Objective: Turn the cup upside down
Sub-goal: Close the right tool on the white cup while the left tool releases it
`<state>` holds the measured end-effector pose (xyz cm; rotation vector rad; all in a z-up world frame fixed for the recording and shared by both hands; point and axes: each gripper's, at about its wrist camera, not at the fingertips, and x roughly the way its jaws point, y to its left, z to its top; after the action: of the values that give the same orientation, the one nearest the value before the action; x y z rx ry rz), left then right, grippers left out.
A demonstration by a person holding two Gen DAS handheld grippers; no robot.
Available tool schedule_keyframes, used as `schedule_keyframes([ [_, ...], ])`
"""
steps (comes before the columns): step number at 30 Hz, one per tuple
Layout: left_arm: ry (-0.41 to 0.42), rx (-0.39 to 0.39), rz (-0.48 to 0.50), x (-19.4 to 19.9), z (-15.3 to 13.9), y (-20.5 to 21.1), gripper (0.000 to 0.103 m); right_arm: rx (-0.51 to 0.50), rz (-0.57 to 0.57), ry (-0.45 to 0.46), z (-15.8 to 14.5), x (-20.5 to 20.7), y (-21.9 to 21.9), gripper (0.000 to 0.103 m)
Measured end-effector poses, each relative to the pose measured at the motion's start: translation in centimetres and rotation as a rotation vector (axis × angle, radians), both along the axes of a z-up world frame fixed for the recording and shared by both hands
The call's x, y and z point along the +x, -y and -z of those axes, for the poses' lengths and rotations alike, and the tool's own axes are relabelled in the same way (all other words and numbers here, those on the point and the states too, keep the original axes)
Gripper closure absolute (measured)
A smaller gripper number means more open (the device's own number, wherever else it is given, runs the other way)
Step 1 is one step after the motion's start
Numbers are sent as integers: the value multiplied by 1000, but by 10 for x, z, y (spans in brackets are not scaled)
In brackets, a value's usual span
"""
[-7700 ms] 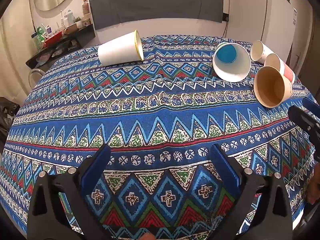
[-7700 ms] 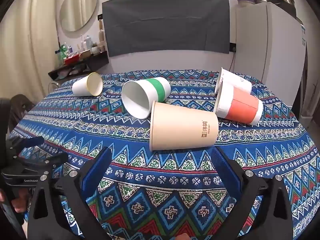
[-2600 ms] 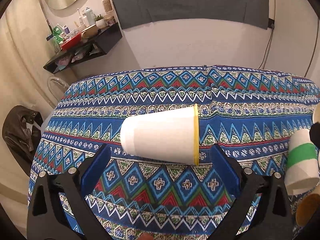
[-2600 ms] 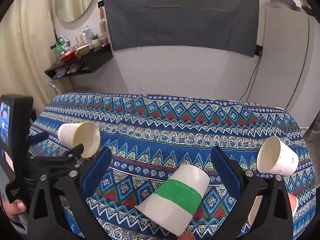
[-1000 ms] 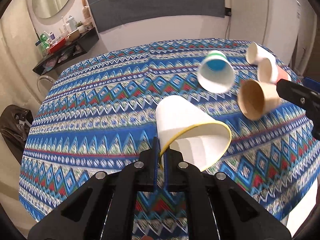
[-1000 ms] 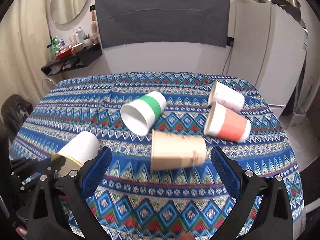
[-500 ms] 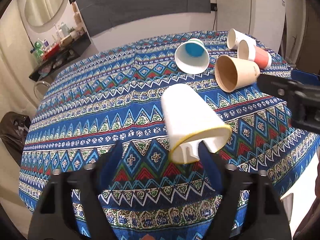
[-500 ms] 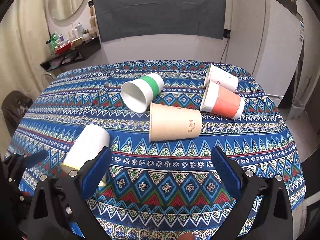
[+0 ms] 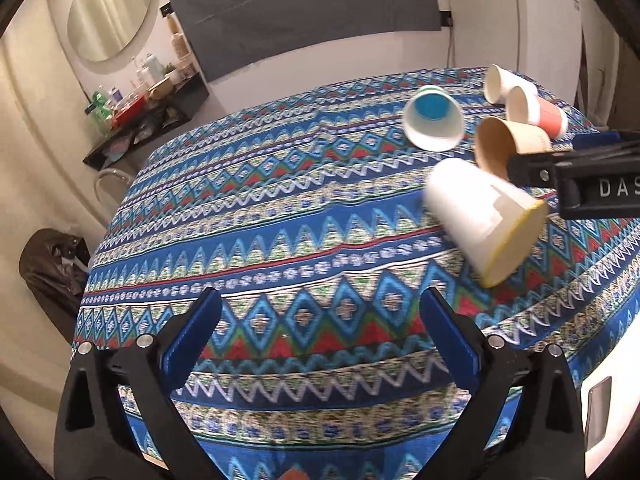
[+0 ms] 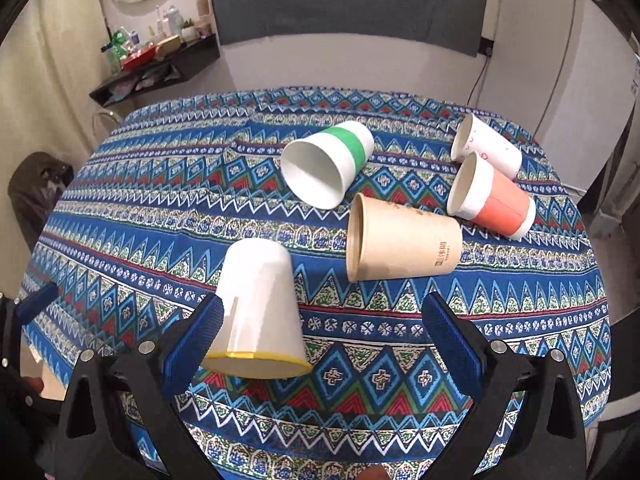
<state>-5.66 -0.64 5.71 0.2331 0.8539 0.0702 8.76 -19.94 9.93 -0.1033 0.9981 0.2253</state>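
A white paper cup with a yellow rim (image 10: pixel 260 308) stands mouth down on the patterned tablecloth near its front edge; it also shows in the left wrist view (image 9: pixel 480 220), blurred and tilted. My left gripper (image 9: pixel 320 340) is open and empty, to the left of the cup and apart from it. My right gripper (image 10: pixel 320 336) is open and empty, above the cloth, with the cup next to its left finger (image 10: pixel 192 340). The right gripper's body crosses the left wrist view (image 9: pixel 576 176) at the right edge.
Several cups lie on their sides on the table (image 10: pixel 160 208): a green-banded one (image 10: pixel 328 160), a brown one (image 10: pixel 400 240), an orange one (image 10: pixel 492 200) and a white one (image 10: pixel 488 144). A shelf with bottles (image 10: pixel 152 60) and a white cabinet (image 10: pixel 560 60) stand behind the table.
My left gripper opened fully, let go of the yellow-rimmed cup and drew back to the left. The cup now rests mouth down on the cloth.
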Motion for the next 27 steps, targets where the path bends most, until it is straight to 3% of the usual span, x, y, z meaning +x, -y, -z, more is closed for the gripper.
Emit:
schedule_keyframes([
  [8,-23,0,-27,13,9,-30,6,18,-55,-138,8,22,-17,8],
  [21,-72,-31,13,52,25,-40,6,-117,-141,-350,28,65,-43,8],
  [27,-76,-10,31,63,31,-39,6,-135,-151,-376,37,76,-48,9],
])
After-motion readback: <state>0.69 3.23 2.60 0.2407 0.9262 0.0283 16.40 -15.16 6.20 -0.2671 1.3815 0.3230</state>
